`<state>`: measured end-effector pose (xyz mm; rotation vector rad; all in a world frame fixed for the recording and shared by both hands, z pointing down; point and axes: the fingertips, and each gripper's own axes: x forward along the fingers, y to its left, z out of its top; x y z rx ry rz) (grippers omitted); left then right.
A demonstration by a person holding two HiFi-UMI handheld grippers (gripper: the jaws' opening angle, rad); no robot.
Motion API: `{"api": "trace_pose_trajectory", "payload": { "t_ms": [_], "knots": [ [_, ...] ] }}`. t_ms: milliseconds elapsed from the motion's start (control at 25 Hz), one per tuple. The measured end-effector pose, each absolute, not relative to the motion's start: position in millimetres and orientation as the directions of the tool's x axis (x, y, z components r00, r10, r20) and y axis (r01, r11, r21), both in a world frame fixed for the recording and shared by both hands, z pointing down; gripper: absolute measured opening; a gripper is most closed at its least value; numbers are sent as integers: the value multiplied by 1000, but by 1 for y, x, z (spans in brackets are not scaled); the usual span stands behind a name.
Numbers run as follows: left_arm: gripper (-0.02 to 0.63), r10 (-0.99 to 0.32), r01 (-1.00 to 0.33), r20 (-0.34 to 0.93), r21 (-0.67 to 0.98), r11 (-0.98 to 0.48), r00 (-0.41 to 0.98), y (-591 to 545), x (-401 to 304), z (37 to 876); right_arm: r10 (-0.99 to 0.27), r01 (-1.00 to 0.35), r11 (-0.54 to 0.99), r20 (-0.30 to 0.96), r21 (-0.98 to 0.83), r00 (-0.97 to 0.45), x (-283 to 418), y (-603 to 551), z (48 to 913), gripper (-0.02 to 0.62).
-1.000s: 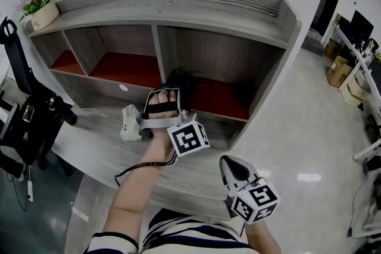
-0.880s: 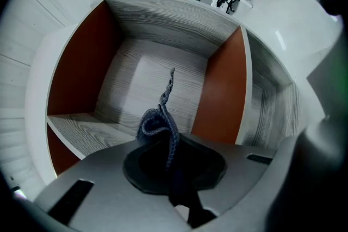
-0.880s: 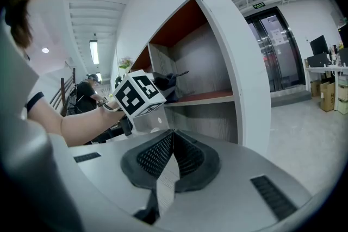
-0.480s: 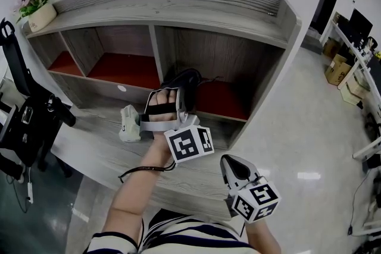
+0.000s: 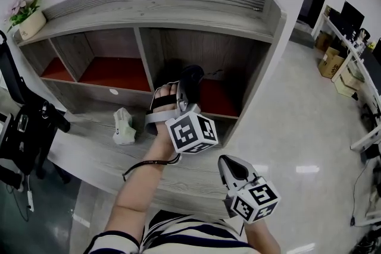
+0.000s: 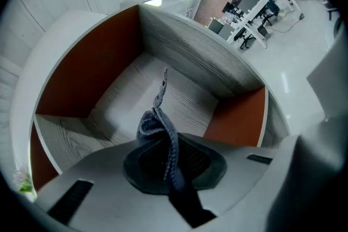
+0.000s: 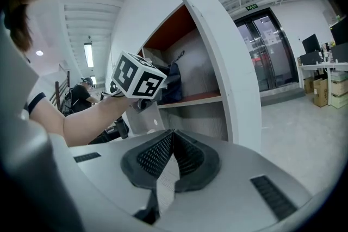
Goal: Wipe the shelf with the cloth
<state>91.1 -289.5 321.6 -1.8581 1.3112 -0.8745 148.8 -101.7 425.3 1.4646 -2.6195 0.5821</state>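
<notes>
The dark cloth (image 6: 162, 130) is pinched tight in the jaws of the left gripper (image 5: 186, 94), inside the right compartment of the shelf (image 5: 178, 9). The right gripper (image 5: 233, 170) is closed on nothing, over the lower ledge's front edge. A flower pot (image 5: 31, 22) stands at the top's left corner.

No words or numbers can be read anywhere. The green sign (image 7: 251, 6) over the doors (image 7: 266, 51) is too small to read.

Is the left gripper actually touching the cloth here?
Touching. The left gripper view shows the left gripper shut on the cloth, which is pinched between its jaws.
</notes>
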Motion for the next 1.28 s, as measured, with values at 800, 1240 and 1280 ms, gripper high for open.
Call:
{"api": "trace_pose_trajectory", "payload": {
  "t_ms": [800,1240,1280],
  "knots": [
    [35,-931,-638,310,-681,-360,194,-334,81,363,-839,-876,417,269,-244,-474,161,-105,427,26],
    [35,-859,-652,415,-568,-502,299,-335,109,378,-855,-890,385,268,-245,-444,169,-104,427,26],
    [35,-847,-645,423,-558,-523,322,-333,114,380,-856,-890,383,269,-246,-442,169,-104,427,26]
  ]
}}
